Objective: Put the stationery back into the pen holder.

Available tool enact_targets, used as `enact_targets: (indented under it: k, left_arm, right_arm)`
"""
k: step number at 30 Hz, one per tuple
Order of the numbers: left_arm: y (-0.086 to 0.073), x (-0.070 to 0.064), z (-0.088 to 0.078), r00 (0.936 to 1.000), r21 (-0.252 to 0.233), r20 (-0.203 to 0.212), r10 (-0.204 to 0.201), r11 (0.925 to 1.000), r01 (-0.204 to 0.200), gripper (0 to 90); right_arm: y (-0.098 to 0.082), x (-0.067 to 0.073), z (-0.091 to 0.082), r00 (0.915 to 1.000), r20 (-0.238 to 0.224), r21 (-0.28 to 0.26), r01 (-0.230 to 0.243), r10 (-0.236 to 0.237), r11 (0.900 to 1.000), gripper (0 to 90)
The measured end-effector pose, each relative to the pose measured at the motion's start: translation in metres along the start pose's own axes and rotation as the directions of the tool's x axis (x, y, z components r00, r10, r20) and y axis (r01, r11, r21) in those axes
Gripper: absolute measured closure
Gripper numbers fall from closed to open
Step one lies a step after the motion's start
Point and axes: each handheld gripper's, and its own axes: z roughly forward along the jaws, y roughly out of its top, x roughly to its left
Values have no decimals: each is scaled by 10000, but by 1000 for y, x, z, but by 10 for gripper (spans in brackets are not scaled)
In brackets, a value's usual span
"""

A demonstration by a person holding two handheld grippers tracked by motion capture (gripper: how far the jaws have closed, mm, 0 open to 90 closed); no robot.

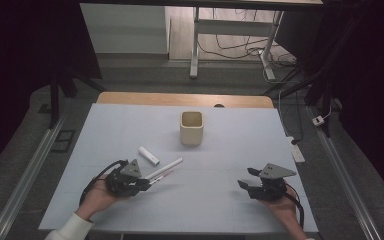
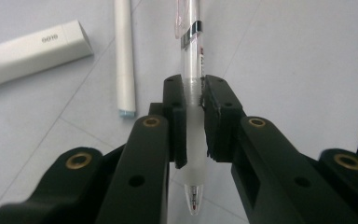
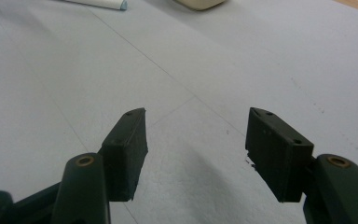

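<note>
My left gripper is shut on a clear pen with a pink clip; the pads press on its frosted barrel and the tip points back toward the camera. In the high view this gripper sits low at the front left with the pen sticking out toward the centre. Beside it lie a white pen and a white rectangular eraser case. A cream square cup stands upright at the table's middle back. My right gripper rests at the front right, open, with nothing between its pads.
The pale blue mat covers the table, with a wooden edge along the back. In the right gripper view the end of the white pen and the cup's base lie far ahead. Cables and desk legs stand beyond the table.
</note>
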Motion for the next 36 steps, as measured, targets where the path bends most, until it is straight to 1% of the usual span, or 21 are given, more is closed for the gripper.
enact_targets:
  k: [6, 7, 8, 9, 11, 12, 19, 26, 33, 36]
  left_arm:
    - [7, 0, -1, 9999, -217, -71, 72, 9997, -73, 788]
    - [8, 0, -2, 9999, -250, -83, 82, 9997, -84, 788]
    - [9, 1, -2, 9999, -286, -83, 77, 9996, -79, 788]
    - [11, 1, -2, 9999, -306, -106, 89, 9995, -93, 788]
    - [14, 1, -1, 9999, -324, -130, 91, 9994, -95, 788]
    - [16, 1, -1, 9999, -330, -127, 111, 9994, -115, 788]
    - [28, 2, 3, 9995, -420, -97, 302, 9987, -305, 788]
    - [42, 2, 8, 9992, -423, -109, 393, 9983, -397, 788]
    - [55, 0, 14, 9983, -470, 0, 589, 9972, -589, 788]
    - [60, 0, 17, 9976, -481, 18, 686, 9965, -685, 788]
  right_arm:
    - [1, 1, 1, 10000, -40, -25, 0, 0, 10000, 380]
    - [2, 2, 1, 10000, -30, -96, -15, 15, 10000, 380]
    - [2, 3, 1, 10000, 39, -48, -14, 14, 10000, 380]
    - [2, 3, 1, 10000, -83, -58, 13, -13, 10000, 379]
    - [3, 4, 2, 10000, -56, -61, 39, -39, 10000, 379]
    - [3, 4, 2, 9999, -133, -108, 20, -22, 9999, 378]
    - [5, 5, 1, 9999, -139, -113, 62, -63, 9999, 377]
    - [8, 8, 1, 9997, -236, -260, 28, -34, 9997, 377]
    - [12, 15, 3, 9988, -384, -328, 289, -301, 9990, 376]
    - [13, 16, 4, 9985, -434, -301, 310, -323, 9991, 375]
